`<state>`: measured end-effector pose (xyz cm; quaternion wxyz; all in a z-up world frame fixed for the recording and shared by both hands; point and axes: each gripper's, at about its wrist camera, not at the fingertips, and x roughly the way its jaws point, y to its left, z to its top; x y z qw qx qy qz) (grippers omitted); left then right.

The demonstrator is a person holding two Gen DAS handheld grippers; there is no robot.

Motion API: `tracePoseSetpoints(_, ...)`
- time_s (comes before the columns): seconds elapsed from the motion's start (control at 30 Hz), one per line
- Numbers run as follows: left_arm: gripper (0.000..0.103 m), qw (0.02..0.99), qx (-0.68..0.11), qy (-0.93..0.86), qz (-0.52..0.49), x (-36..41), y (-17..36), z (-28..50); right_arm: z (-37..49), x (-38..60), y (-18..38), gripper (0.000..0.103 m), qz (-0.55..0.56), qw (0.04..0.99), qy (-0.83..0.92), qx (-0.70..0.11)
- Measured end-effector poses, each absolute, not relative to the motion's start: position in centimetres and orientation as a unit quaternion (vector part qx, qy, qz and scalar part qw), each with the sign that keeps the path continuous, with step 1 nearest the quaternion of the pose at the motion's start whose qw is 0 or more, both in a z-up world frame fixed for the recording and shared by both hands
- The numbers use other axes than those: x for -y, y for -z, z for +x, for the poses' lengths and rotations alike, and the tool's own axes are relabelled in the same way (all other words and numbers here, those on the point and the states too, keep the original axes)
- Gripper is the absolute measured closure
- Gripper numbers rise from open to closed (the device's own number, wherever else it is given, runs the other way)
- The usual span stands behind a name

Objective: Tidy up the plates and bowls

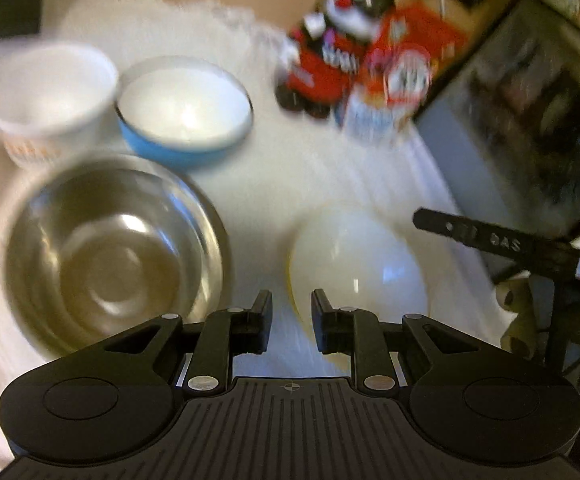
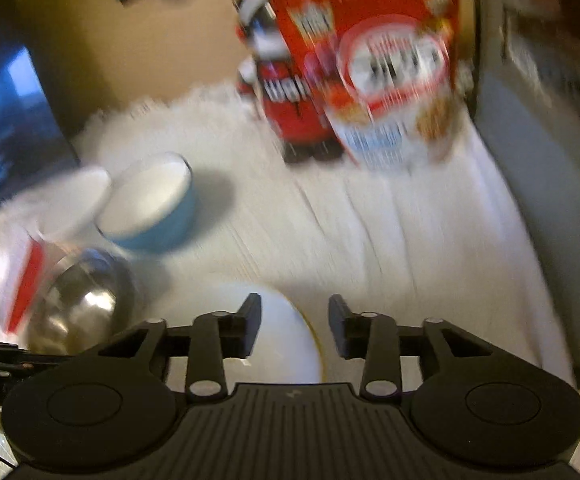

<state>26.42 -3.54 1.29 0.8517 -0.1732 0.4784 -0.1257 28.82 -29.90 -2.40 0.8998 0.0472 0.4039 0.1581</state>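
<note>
Both views are motion-blurred. In the left wrist view a steel bowl (image 1: 113, 256) sits near left, a blue bowl (image 1: 185, 112) and a white cup-like bowl (image 1: 49, 96) behind it, and a white bowl with a yellow rim (image 1: 354, 264) near right. My left gripper (image 1: 291, 312) is open and empty, its fingers straddling the left rim of the white bowl. In the right wrist view my right gripper (image 2: 294, 320) is open and empty over the right edge of the white bowl (image 2: 281, 340). The steel bowl (image 2: 81, 300) and blue bowl (image 2: 149, 204) lie to the left.
All stand on a white cloth (image 1: 322, 168). A red cereal box (image 2: 386, 60) and a red toy figure (image 2: 285, 92) stand at the back. A dark cabinet (image 1: 530, 120) borders the right side. A red-and-white object (image 2: 17, 280) sits far left.
</note>
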Motion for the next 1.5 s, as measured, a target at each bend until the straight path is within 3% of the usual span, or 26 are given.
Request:
tracePoseSetpoints(0.1,0.08,0.861,-0.458,0.103,-0.194,0.2,-3.4,29.5,30.5,28.2,-0.6,0.053,0.054,0.904,-0.166,-0.39)
tracePoseSetpoints(0.3,0.08,0.836,-0.485,0.021,-0.256,-5.5,-2.5,37.0,37.1,23.4,-2.4,0.051,0.107,0.859,-0.203,-0.457)
tracePoseSetpoints(0.87,0.08,0.801,-0.542,-0.063,-0.246,-5.9,2.5,42.5,48.2,13.4,5.8,0.051,0.057,0.812,-0.254,-0.522)
tracePoseSetpoints(0.97,0.074,0.793,-0.554,-0.053,-0.248,-5.4,3.5,43.3,49.5,12.6,7.5,0.057,0.062,0.799,-0.261,-0.537)
tracePoseSetpoints(1.03,0.074,0.791,-0.559,-0.058,-0.241,-5.2,3.9,43.8,50.1,12.5,8.9,0.068,0.071,0.787,-0.263,-0.554)
tracePoseSetpoints(1.1,0.074,0.791,-0.561,-0.062,-0.236,-5.0,4.2,44.1,50.3,12.6,9.8,0.071,0.075,0.781,-0.267,-0.56)
tracePoseSetpoints(1.5,0.072,0.786,-0.585,0.008,-0.2,0.6,4.6,45.4,47.8,18.1,6.7,0.072,0.045,0.816,-0.232,-0.528)
